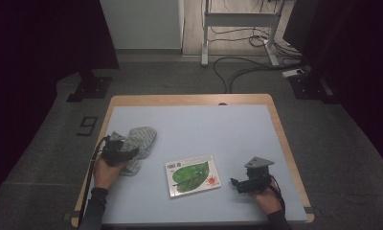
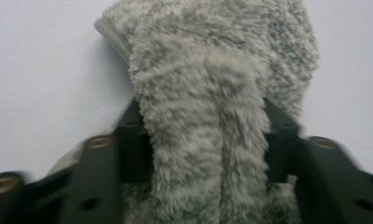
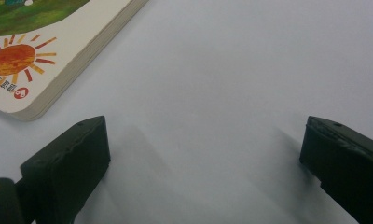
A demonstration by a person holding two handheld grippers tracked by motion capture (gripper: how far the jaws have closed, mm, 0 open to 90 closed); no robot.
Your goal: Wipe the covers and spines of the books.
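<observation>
Currently, the fluffy grey sock (image 1: 138, 139) is seen lying on the left part of the pale blue table (image 1: 237, 129), its long axis running on a slant from the near left up toward the far right in the high view, the rounded end pointing away from the person. The left gripper (image 1: 117, 149) is set over its near end, and in the left gripper view a bunched fold of the sock (image 2: 203, 130) is shown between the part-spread jaws, though whether the pads press on it cannot be told. The right gripper (image 1: 242, 184) is held with its jaws wide apart over bare table, just right of the picture book (image 1: 193, 175).
</observation>
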